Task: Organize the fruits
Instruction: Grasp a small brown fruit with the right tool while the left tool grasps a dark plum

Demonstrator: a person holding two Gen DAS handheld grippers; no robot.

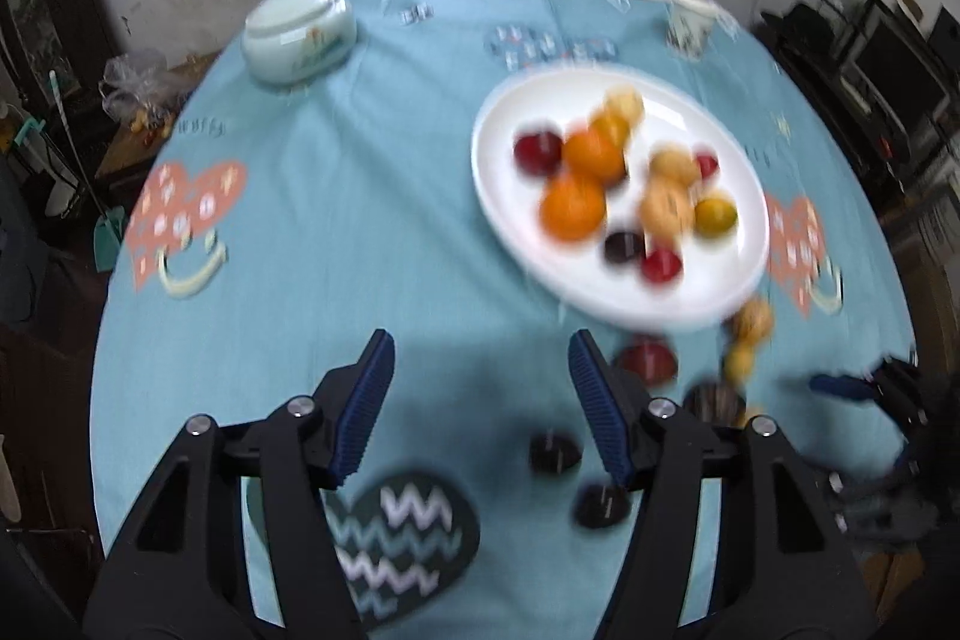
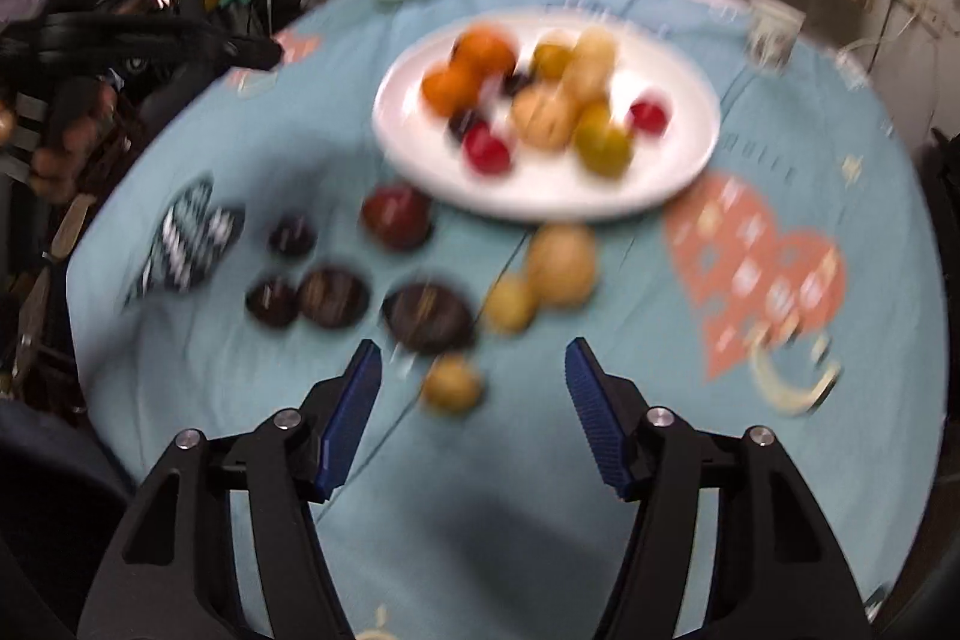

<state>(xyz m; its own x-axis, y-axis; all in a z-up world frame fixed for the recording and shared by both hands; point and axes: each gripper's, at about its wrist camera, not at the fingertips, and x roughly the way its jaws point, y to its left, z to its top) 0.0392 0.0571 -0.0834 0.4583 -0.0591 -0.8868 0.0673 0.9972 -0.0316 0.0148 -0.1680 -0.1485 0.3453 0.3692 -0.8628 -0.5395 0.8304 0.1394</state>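
My left gripper (image 1: 480,388) and right gripper (image 2: 473,385) gaped empty; loose fruit lay at six o'clock of the plate (image 2: 414,160), awaiting transfer, I judged.

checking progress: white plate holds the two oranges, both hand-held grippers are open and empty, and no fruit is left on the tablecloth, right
Not quite: fruit is still on the tablecloth. The right wrist view shows dark fruits and yellow ones lying off the white plate. The rest holds: oranges plated, both hand-held grippers open and empty.

White plate (image 1: 498,196) — oranges (image 1: 573,208), red plums (image 1: 660,265); blue tablecloth (image 1: 360,220) — coral hearts (image 1: 180,214), zigzag heart (image 1: 402,538).
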